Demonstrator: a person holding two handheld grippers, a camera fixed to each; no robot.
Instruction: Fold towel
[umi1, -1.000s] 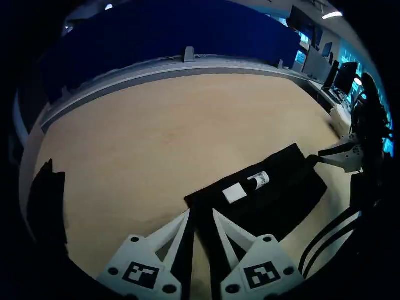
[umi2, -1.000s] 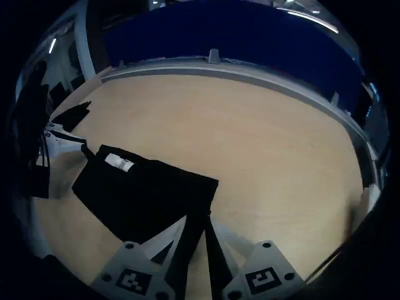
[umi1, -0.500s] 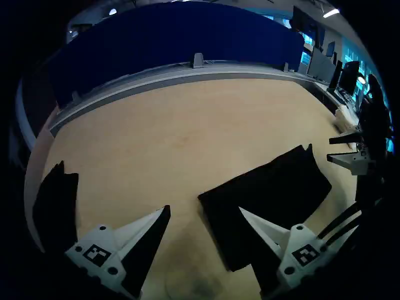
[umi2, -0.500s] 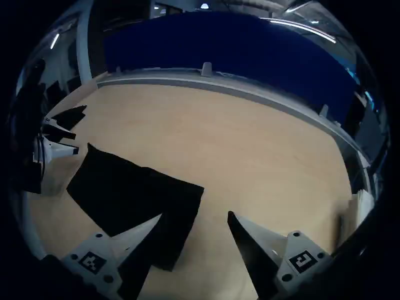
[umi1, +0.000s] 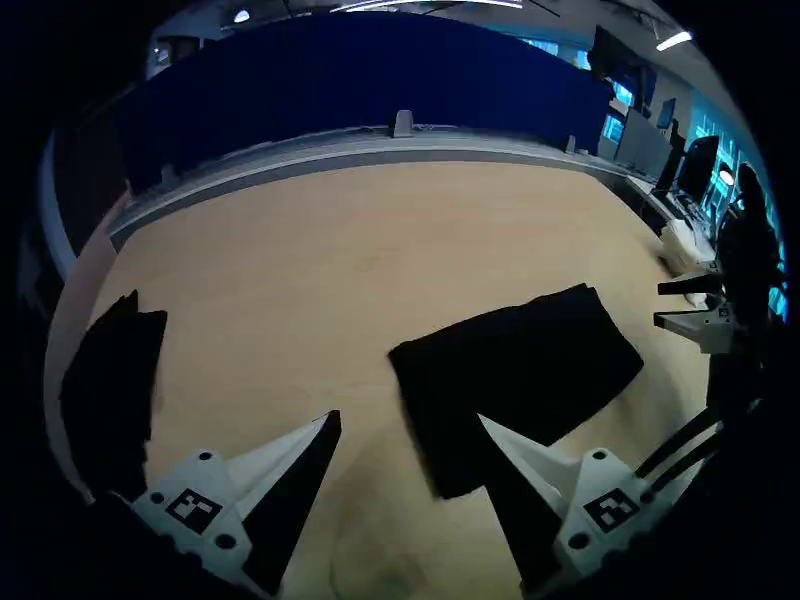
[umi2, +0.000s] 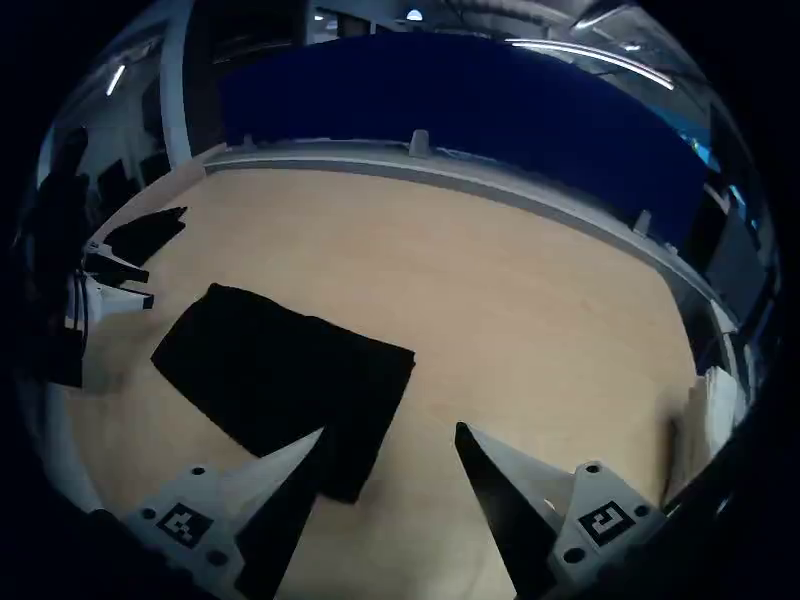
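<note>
Hard to read any fold lines in the towel (umi1: 515, 365): plain black all over. Lies flat on the table (umi1: 330, 250), at 4 o'clock in the left gripper view and at 8 o'clock in the right gripper view (umi2: 280, 370). Near corner cut off behind one finger of the left gripper (umi1: 405, 432), and likewise behind one finger of the right gripper (umi2: 388, 440). Cannot tell whether either finger touches the cloth. Both spread wide, gripping nothing.

Small at 3 o'clock in the left gripper view, the right gripper (umi1: 660, 304) again, fingers parted, just beside the towel's far end. At 9 o'clock in the right gripper view, the left gripper (umi2: 148, 288), with the hand behind it lost in shadow.

Plenty of bare wood from 10 to 2 o'clock, up to the grey rail (umi1: 400, 150) and the blue partition (umi1: 350, 90).

Well apart from the towel, a dark cloth (umi1: 110, 385) at 8 o'clock near the table edge. At 4 o'clock in the right gripper view, a blurred white stack (umi2: 715, 400). Beyond the table at 2 o'clock in the left gripper view, monitors (umi1: 690, 155).
</note>
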